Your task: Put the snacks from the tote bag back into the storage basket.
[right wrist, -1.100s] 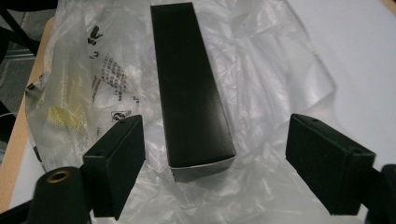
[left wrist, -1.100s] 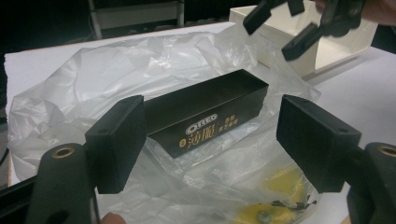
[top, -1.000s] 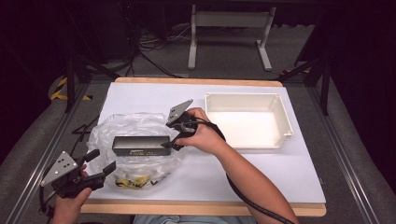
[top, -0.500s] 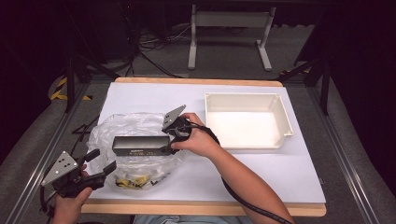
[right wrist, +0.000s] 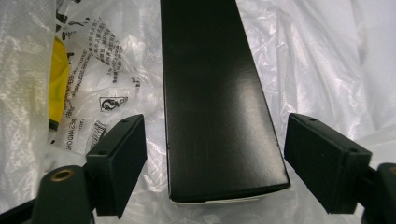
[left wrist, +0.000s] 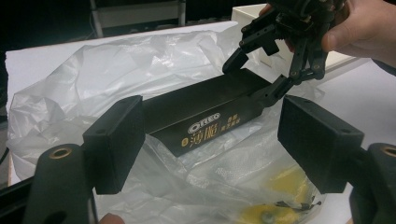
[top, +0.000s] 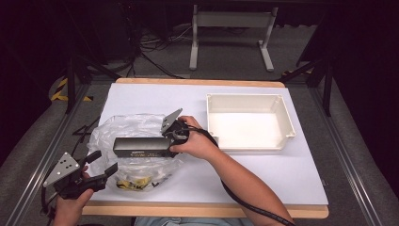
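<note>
straddling black box [top: 141, 147], right gripper [top: 170, 141] unclamped

At the middle left of the high view lies a long black box [top: 140, 147]; in the left gripper view its side carries a white oval logo and gold lettering. Under it is a clear, whitish plastic bag [top: 123, 132] printed with black text and symbols, with yellow patches toward the lower edge of the bag. The counter [top: 155, 96] is white with a light wooden rim. At the right of centre stands a cream-white tray [top: 284, 117]. The left tool [top: 101, 172], lower left, is black with a grey three-cornered plate; the right tool [top: 168, 141] is black too, its cable black
</note>
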Available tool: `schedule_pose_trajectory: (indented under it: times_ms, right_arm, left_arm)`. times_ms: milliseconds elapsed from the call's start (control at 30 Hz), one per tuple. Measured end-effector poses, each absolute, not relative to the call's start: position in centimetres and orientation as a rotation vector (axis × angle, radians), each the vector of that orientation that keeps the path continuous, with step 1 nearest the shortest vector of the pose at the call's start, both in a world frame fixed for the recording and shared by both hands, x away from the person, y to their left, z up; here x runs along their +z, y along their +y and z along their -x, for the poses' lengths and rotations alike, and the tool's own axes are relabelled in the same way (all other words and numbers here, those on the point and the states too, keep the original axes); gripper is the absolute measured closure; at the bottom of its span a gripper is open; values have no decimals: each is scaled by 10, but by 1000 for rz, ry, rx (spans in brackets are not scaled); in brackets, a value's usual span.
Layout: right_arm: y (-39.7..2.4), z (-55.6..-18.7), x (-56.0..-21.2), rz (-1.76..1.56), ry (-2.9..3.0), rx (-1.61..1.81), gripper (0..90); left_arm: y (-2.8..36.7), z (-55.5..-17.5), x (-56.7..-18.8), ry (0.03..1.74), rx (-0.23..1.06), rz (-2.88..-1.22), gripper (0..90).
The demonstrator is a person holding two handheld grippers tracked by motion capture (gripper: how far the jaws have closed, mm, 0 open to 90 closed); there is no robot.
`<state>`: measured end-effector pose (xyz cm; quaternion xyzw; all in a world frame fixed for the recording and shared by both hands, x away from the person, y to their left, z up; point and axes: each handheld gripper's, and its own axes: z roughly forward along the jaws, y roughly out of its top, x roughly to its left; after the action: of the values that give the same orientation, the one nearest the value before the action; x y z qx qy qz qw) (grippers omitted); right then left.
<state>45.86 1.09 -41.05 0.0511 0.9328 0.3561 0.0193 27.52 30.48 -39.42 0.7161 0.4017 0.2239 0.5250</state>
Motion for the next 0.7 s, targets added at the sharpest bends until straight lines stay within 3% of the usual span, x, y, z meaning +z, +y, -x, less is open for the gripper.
schedule_pose_trajectory:
  times_ms: [267,500,700]
  right_arm:
    - [14,-462,-418,-131,2928,1054,287]
    - [14,-466,-422,-76,2957,1031,407]
    - [14,-466,-421,-43,2959,1020,422]
  left_arm:
    - [305,-276,-394,957,530,-1729,240]
    - [304,-275,-395,954,528,-1723,240]
    - [302,-275,-394,946,540,-1726,239]
